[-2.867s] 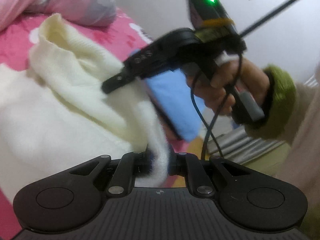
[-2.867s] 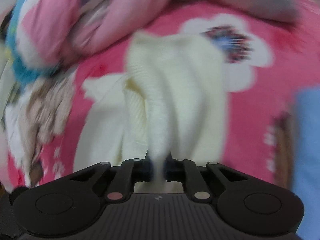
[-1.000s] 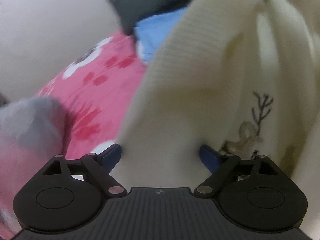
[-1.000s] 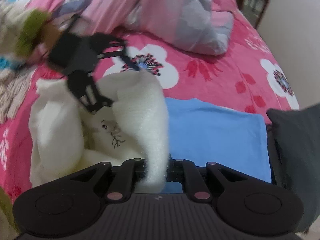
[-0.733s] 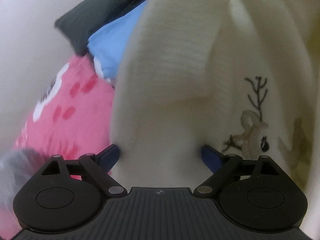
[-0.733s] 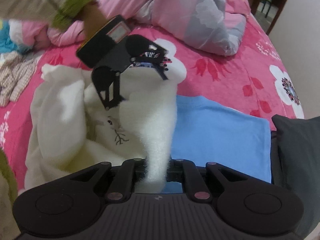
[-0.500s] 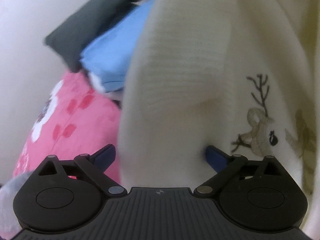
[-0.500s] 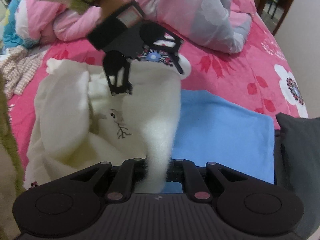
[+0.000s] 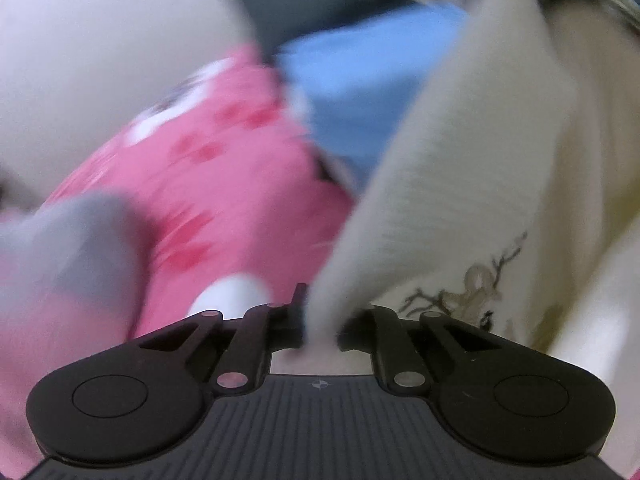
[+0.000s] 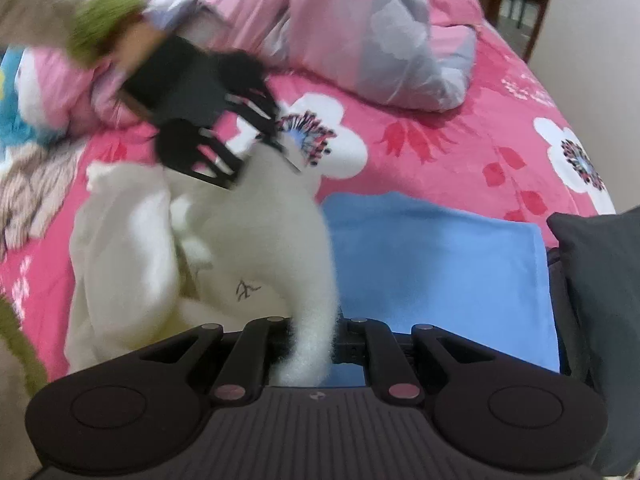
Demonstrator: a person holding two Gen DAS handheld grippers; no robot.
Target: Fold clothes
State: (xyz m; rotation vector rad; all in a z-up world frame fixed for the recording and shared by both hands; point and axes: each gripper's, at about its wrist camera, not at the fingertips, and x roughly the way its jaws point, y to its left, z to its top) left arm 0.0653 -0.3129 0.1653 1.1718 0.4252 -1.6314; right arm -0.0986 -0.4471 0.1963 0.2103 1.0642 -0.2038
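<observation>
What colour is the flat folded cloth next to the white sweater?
The folded cloth is light blue, clearest in the right wrist view.

A home bedroom. Beyond the tongs lies a bed with a pink floral bedspread [image 10: 440,148], a rumpled pink-and-grey quilt [image 10: 372,40] at its far side, folded blue [image 10: 440,264] and dark garments [image 10: 600,280] nearer, and a plain wall [image 9: 100,60].

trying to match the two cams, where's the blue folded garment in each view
Left wrist view: blue folded garment upper centre, behind the cream sweater.
Right wrist view: it lies centre right, just right of the sweater.
Shared landmark: the dark grey garment beside the blue one.
</observation>
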